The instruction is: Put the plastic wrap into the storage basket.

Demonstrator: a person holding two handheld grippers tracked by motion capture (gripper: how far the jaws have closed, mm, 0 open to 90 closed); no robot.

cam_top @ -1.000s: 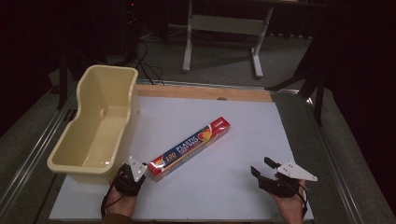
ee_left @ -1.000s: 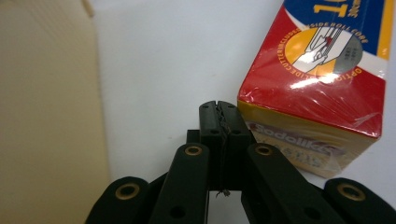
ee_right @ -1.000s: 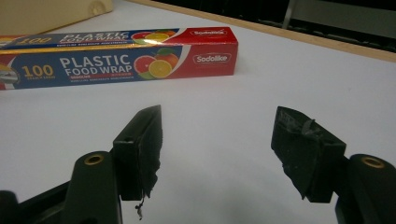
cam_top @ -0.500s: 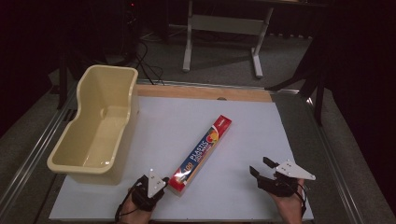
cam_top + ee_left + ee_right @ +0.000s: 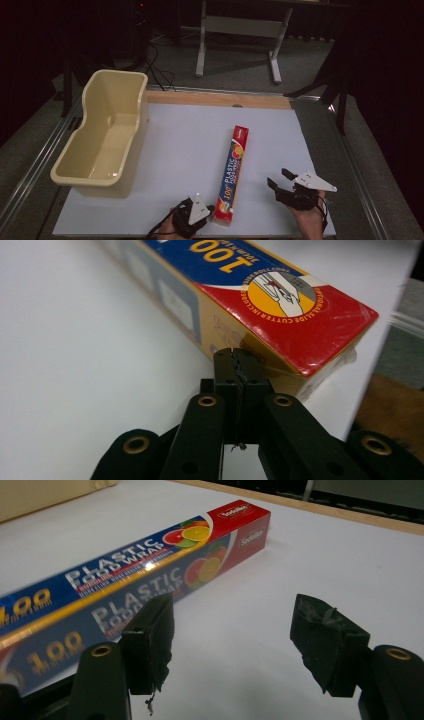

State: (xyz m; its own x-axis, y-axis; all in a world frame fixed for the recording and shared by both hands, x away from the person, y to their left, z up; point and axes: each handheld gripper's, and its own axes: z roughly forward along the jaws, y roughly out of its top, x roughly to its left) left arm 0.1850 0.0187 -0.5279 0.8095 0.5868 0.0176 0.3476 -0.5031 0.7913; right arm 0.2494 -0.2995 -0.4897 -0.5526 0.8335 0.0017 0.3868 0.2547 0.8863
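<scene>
Left gripper [image 5: 212, 214] nudging plastic wrap box [image 5: 233, 172] — jaws pressed together.
Keep tips low against box's near end, push steadily; right gripper [image 5: 281, 181] beside box, spread, empty.

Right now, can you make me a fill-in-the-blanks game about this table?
1. The long box says PLASTIC FOOD ____.
2. The left gripper has its fingers ____ and pressed against the box's near end.
3. The right gripper has its fingers ____, with nothing between them.
4. The yellow ____ stands at the table's left side.

Missing words: WRAP; shut; open; tub

Bright table, dark surroundings — close-ups blurred
</scene>
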